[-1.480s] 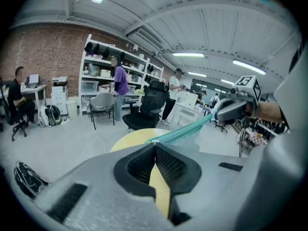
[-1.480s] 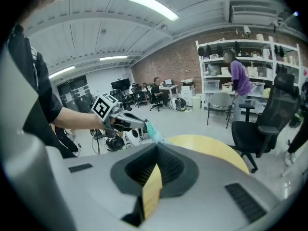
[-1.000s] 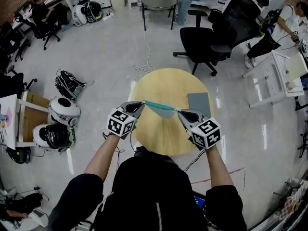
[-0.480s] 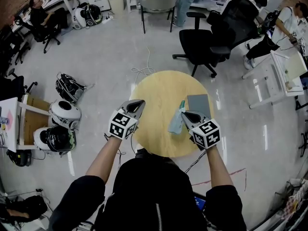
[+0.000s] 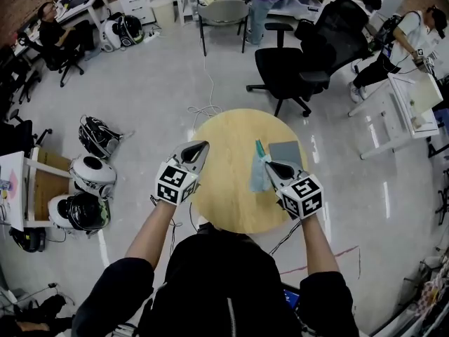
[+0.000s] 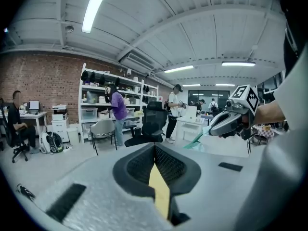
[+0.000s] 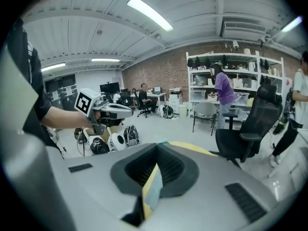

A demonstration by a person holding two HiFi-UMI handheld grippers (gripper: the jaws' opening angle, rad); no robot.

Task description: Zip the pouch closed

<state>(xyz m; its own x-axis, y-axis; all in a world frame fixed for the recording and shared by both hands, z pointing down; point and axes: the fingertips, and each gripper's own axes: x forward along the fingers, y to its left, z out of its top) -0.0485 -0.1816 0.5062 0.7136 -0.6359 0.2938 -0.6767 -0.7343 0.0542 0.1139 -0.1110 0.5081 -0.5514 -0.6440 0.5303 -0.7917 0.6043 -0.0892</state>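
1. The right gripper (image 5: 271, 166) has its jaws clamped tight on the edge of the teal pouch (image 5: 258, 177).
2. The pouch hangs from it over the round wooden table (image 5: 224, 195), just beside a gray pad (image 5: 287, 150).
3. The left gripper (image 5: 198, 147) sits well clear of the pouch, jaws pretty much together, nothing in them.

- round wooden table (image 5: 224, 196)
- flat grey pad (image 5: 287, 149) on its far right side
- black office chair (image 5: 291, 65) just behind it
- helmets (image 5: 91, 176) on the floor, left
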